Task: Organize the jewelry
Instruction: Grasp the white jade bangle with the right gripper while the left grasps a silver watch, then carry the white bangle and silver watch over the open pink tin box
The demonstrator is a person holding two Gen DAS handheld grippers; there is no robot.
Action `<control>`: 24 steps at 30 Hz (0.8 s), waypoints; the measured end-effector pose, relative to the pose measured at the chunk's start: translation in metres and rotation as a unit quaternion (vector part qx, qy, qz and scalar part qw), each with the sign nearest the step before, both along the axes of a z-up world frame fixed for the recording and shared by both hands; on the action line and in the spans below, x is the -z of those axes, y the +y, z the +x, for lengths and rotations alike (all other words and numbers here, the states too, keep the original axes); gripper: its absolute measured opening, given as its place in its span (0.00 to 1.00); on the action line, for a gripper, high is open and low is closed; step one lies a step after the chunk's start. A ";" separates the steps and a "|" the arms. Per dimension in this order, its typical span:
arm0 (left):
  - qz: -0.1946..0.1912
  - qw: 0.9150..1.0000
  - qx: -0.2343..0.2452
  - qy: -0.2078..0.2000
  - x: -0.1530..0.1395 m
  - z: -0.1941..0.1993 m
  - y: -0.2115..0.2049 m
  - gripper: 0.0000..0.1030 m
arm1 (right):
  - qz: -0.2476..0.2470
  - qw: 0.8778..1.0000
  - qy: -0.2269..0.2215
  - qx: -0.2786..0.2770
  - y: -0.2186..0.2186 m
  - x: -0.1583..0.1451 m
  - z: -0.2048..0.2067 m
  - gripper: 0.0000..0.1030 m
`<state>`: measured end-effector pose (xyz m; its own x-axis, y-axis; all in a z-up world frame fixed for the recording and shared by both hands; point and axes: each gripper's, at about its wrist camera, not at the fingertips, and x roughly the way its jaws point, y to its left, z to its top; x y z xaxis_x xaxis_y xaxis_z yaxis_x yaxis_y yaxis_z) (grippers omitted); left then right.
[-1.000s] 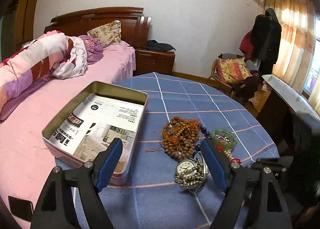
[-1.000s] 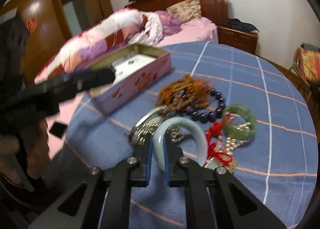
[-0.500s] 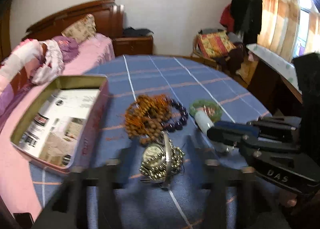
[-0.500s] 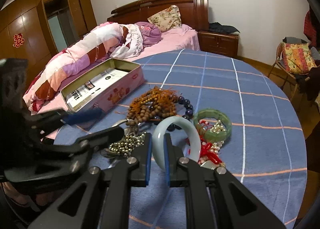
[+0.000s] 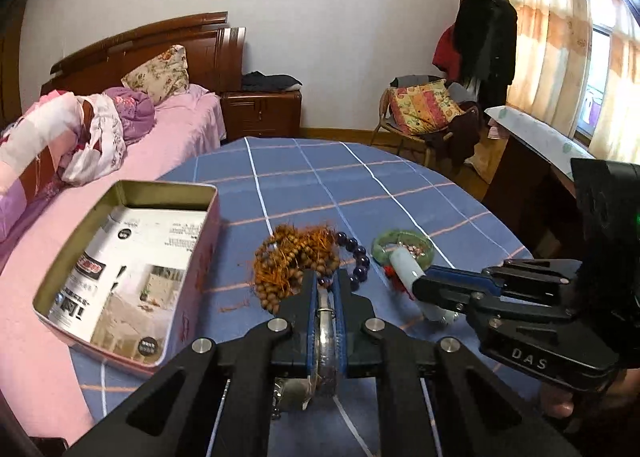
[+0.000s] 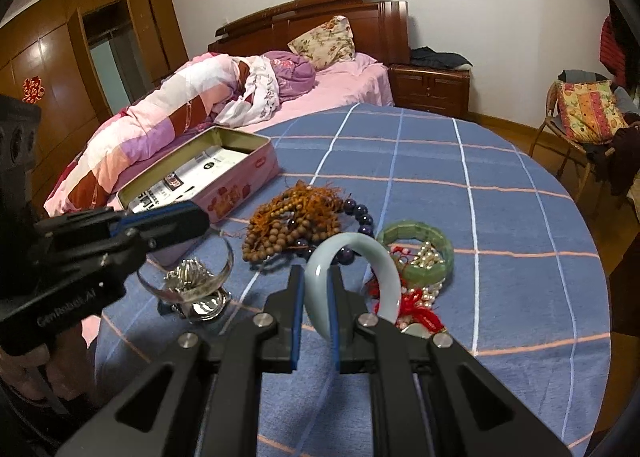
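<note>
Blue checked cloth covers the round table (image 6: 500, 217), and on it, largest first, sits the open pink tin (image 6: 224, 173) lined with printed paper, at the edge nearest the bed. Beside it lies the jewelry heap: brown wooden beads (image 6: 292, 221), dark purple beads (image 6: 362, 215), a green bangle (image 6: 416, 233) with pearls and red cord inside and in front of it.

Both tools are loaded. The right gripper (image 6: 316, 297) is clamped on the pale jade bangle (image 6: 360, 257), which stands upright between its pads. The left gripper (image 5: 326, 297) is closing its jaws on the silver watch band (image 5: 326, 333), with the pads against the metal loop and the watch (image 6: 196, 285) dangling below (the chain looks loose and likely to swing).

To do this step well, I would finish the squeeze before lifting, raise the watch slowly, carry it over the tin wall and lower it onto the paper before releasing; the bangle should wait clear of that path.

Readable writing: "DAS" on the right tool's body in the left view, "GenRobot.AI" on the left tool's body in the right view. The tin's paper print is too small to read.
</note>
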<state>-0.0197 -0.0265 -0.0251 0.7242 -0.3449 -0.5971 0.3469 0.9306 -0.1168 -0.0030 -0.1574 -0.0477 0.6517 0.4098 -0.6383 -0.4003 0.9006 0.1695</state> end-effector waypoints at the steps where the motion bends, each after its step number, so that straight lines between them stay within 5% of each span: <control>1: -0.001 1.000 0.000 0.000 0.000 0.002 0.001 0.07 | 0.000 1.000 -0.002 0.000 0.000 -0.001 0.000 0.13; 13: -0.024 0.999 -0.010 -0.041 -0.032 0.006 0.015 0.07 | -0.001 1.000 -0.027 0.000 0.000 -0.019 -0.001 0.13; 24: -0.011 0.996 -0.068 -0.060 -0.041 0.026 0.057 0.07 | -0.012 0.998 -0.051 -0.031 0.023 -0.036 0.014 0.13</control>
